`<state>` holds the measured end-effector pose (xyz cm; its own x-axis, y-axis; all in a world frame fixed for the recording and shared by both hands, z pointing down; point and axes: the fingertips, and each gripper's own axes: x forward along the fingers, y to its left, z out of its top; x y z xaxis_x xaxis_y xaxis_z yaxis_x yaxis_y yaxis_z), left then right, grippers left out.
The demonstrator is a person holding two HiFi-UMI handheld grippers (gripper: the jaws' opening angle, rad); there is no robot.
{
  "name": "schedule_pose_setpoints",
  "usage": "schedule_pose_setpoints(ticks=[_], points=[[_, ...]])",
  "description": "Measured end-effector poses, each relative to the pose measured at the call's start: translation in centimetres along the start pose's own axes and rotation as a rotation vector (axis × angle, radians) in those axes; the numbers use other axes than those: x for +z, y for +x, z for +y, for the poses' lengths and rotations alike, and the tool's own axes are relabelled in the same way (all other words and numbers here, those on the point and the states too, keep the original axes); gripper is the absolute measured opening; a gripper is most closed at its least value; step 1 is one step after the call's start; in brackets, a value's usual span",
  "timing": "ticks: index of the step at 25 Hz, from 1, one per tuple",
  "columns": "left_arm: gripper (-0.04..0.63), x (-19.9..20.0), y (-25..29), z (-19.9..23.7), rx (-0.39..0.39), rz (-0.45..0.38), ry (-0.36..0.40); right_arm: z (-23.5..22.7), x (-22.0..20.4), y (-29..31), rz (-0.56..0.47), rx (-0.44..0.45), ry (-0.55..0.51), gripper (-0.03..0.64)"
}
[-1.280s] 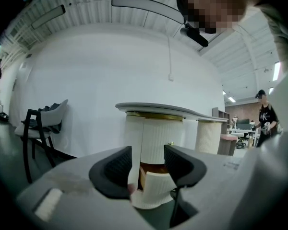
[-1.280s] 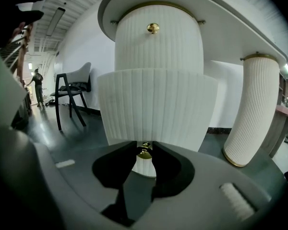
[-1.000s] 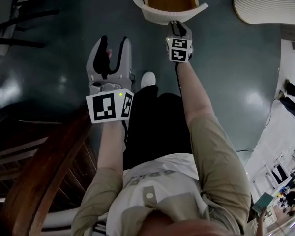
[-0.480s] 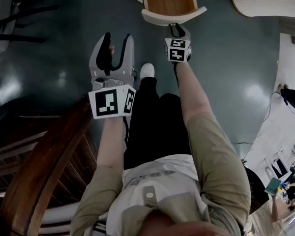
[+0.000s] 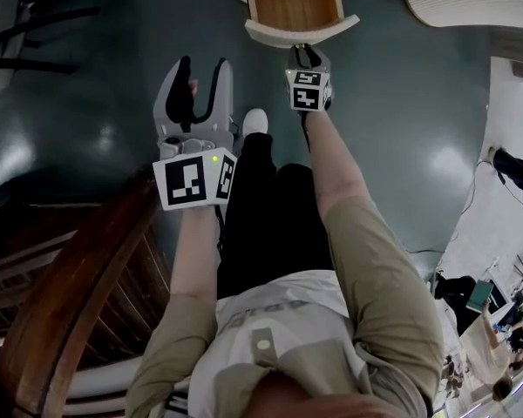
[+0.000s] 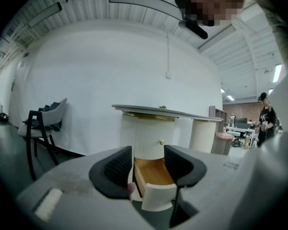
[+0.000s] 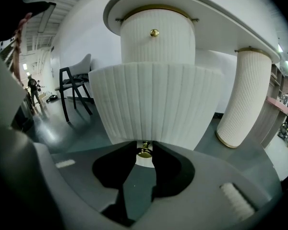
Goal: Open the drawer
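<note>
The drawer [image 5: 292, 3] has slid further out, my right gripper [image 5: 307, 55] clamped on its knob [image 7: 144, 152]; left gripper [image 5: 202, 75] wide, empty, short of the drawer; nearly open

A glossy dark floor [image 5: 87, 68] throws back soft patches of ceiling light. A plain white wall [image 6: 96, 75] curves behind a white table [image 6: 182, 113]. One of its fluted columns [image 7: 242, 99] stands to the right, on the floor. A dark-framed chair [image 6: 43, 128] with a grey seat stands near the wall, left of the table. Strip lights [image 6: 45, 14] run along a ribbed white ceiling [image 6: 86, 8]. At the far right there are desks [image 6: 240, 128] before a brick wall [image 6: 240, 105]. A curved piece of dark wood [image 5: 78, 294] fills the head view's lower left.
</note>
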<state>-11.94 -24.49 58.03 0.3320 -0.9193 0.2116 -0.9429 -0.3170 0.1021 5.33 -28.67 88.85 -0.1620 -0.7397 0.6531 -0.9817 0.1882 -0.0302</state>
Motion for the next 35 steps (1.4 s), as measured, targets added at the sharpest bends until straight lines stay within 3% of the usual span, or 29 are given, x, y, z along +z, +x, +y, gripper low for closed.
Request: schedule_pose_setpoints(ticks=[35], points=[[0.222, 0.7, -1.8, -0.9, 0.034, 0.030, 0.039, 1.0, -4.2, -3.7, 0.062, 0.043, -0.009, 0.106]])
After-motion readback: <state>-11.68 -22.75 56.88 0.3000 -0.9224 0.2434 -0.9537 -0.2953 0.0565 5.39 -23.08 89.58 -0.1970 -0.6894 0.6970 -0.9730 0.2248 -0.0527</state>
